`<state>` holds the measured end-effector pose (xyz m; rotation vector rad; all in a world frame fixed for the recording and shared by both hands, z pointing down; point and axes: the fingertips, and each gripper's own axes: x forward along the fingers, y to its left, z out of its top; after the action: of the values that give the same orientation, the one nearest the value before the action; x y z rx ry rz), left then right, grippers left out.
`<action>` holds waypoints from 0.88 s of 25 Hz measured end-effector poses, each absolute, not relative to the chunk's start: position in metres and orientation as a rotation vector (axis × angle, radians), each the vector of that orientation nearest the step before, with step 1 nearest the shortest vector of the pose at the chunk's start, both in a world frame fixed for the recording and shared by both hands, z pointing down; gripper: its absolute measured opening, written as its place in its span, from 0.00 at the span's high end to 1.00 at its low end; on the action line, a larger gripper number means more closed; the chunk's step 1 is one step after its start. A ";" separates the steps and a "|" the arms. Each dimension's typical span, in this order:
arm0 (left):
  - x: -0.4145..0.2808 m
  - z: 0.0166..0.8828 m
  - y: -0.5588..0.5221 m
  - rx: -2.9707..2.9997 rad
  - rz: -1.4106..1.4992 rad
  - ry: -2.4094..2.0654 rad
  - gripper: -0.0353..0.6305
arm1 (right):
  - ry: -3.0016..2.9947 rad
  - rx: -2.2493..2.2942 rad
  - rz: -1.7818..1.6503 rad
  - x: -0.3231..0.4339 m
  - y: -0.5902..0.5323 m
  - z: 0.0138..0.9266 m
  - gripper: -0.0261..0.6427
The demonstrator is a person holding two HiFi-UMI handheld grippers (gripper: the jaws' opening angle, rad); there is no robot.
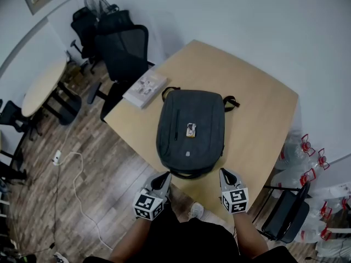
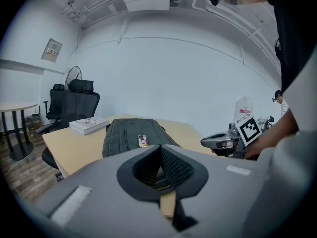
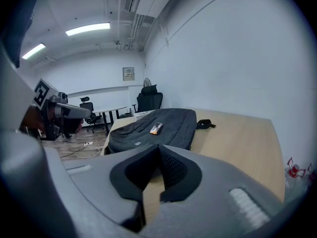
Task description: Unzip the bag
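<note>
Table (image 1: 263, 119), grey bag (image 1: 189, 133), straps (image 1: 231, 102) mostly hidden

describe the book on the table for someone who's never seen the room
Start at the light wooden table, where a dark grey backpack lies flat. The book sits beside the backpack's strap end, at the table corner nearest the black office chairs. It alone is flat, white and rectangular.

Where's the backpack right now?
In the head view the backpack lies flat on the table, centre frame, a book beside its far-left corner.
</note>
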<state>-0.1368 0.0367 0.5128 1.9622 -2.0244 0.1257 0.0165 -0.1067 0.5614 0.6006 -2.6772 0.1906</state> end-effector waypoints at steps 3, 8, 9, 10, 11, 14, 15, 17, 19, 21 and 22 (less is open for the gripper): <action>-0.145 0.514 0.020 2.003 0.122 -1.974 0.92 | -2.640 0.646 0.199 0.012 -0.118 0.570 0.95; -0.159 0.516 -0.018 2.098 0.160 -1.873 0.92 | -2.551 0.720 0.217 0.006 -0.137 0.589 0.95; -0.162 0.517 -0.025 2.110 0.169 -1.854 0.92 | -2.530 0.726 0.219 0.006 -0.140 0.594 0.95; -0.164 0.518 -0.031 2.122 0.175 -1.836 0.92 | -2.509 0.732 0.220 0.006 -0.142 0.599 0.95; -0.166 0.518 -0.037 2.133 0.180 -1.820 0.92 | -2.488 0.738 0.220 0.006 -0.145 0.604 0.95; -0.170 0.523 -0.049 2.156 0.210 -1.779 0.92 | -2.429 0.735 0.236 0.007 -0.153 0.621 0.95; -0.171 0.525 -0.052 2.157 0.218 -1.766 0.92 | -2.411 0.727 0.249 0.007 -0.156 0.627 0.88; -0.173 0.531 -0.057 2.152 0.230 -1.737 0.92 | -2.382 0.719 0.265 0.008 -0.163 0.636 0.82; -0.174 0.536 -0.062 2.157 0.260 -1.708 0.92 | -2.360 0.710 0.258 0.007 -0.170 0.642 0.82; -0.175 0.540 -0.070 2.178 0.310 -1.686 0.92 | -2.342 0.682 0.231 0.004 -0.176 0.648 0.79; -0.176 0.542 -0.075 2.195 0.341 -1.676 0.92 | -2.333 0.658 0.204 0.002 -0.179 0.650 0.78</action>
<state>-0.1756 -0.0750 0.5420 2.1945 -1.6764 0.3409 0.0021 -0.1794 0.6497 0.6582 -2.3328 0.2045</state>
